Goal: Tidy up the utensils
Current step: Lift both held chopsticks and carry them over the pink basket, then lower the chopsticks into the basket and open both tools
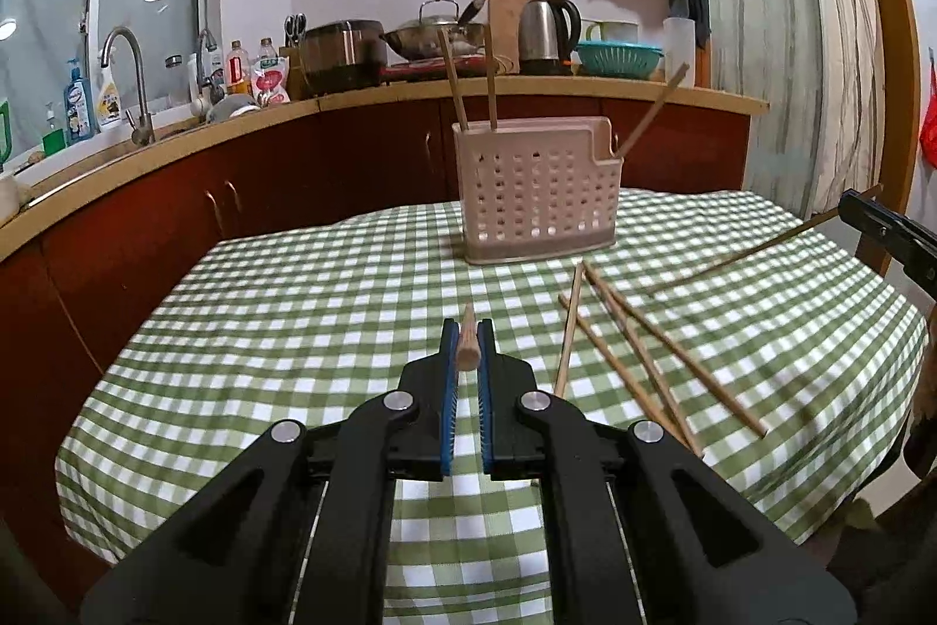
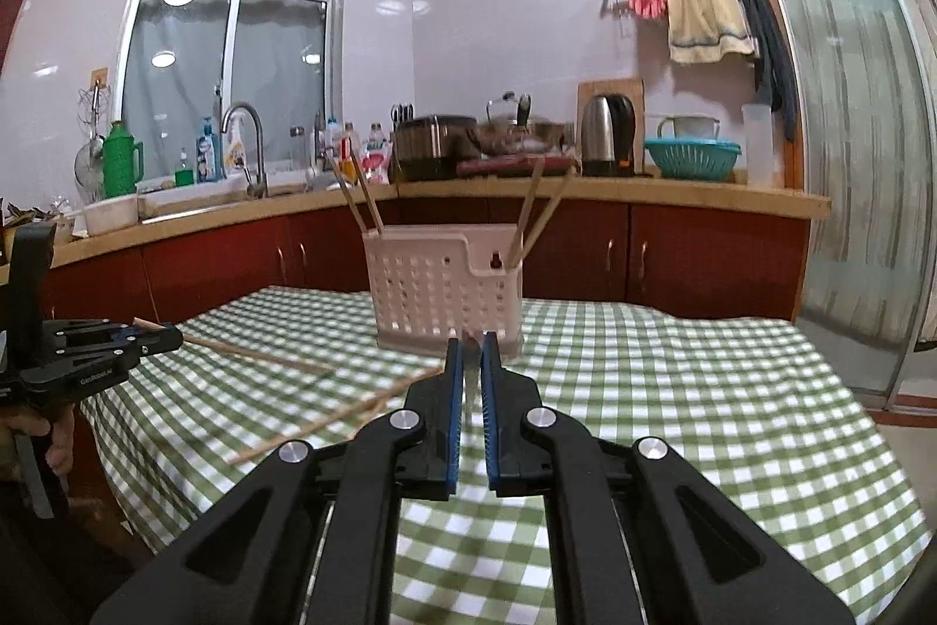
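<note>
- the left gripper [image 1: 467, 332] has its blue-padded fingers [image 1: 450, 379] clamped on a wooden chopstick [image 1: 468, 347], seen nearly end-on in the left wrist view, so its length is hard to judge there.
- in the right wrist view that same chopstick runs out sideways from the left gripper [image 2: 170, 335] over the checked cloth; the hand [image 2: 44, 440] under it is cut off by the frame edge.
- the right gripper [image 2: 470, 352] has its fingers [image 2: 452, 390] pressed together on something thin and blurred; what it is cannot be told from that view.
- in the left wrist view only the tip of the right gripper [image 1: 846, 206] shows at the edge, with a second chopstick [image 1: 744, 257] slanting from it toward the cloth.
- the pink perforated utensil holder [image 1: 536, 191] stands upright on the counter [image 1: 293, 308], ahead of both grippers, with chopsticks leaning in its left and right compartments.
- four loose chopsticks [image 1: 635, 338] lie crossed on the cloth near the holder; their near ends are hidden behind the left gripper's arm.
</note>
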`<action>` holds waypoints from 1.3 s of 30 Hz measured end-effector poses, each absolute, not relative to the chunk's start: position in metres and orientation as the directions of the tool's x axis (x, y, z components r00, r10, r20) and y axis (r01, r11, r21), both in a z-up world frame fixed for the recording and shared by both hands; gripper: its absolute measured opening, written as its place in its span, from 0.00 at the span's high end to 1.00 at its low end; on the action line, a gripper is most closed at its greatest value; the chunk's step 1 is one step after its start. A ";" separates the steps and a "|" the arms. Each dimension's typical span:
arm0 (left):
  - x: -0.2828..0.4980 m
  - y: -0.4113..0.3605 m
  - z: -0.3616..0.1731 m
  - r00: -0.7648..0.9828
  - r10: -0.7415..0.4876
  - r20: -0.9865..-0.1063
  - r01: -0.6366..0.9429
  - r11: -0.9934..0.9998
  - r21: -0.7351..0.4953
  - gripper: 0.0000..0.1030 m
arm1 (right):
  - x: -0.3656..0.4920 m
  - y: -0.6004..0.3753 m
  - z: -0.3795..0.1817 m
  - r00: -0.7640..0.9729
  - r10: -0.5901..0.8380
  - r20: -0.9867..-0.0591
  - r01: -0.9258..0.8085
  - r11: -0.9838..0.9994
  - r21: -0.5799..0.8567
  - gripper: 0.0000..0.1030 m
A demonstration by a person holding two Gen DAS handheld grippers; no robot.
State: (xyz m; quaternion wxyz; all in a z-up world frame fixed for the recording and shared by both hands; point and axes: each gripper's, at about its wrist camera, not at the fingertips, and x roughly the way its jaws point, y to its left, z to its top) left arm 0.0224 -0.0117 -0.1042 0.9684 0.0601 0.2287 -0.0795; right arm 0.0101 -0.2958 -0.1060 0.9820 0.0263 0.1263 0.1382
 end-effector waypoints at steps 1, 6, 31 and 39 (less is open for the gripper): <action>0.022 -0.011 -0.100 0.884 -0.128 -0.449 0.179 0.981 0.072 0.94 | 0.009 -0.296 -0.103 0.931 0.280 -0.234 -0.267 0.960 0.089 0.93; 0.022 -0.007 -0.082 0.891 -0.133 -0.435 0.169 0.985 0.045 0.94 | 0.009 -0.295 -0.089 0.935 0.282 -0.215 -0.267 0.959 0.097 0.93; 0.059 0.003 -0.047 0.912 -0.142 -0.385 0.149 0.989 -0.010 0.94 | 0.039 -0.296 -0.068 0.936 0.280 -0.213 -0.253 0.956 0.146 0.93; 0.067 -0.007 -0.023 0.921 -0.184 -0.343 0.191 0.982 -0.014 0.94 | 0.047 -0.298 -0.046 0.937 0.295 -0.186 -0.266 0.950 0.165 0.93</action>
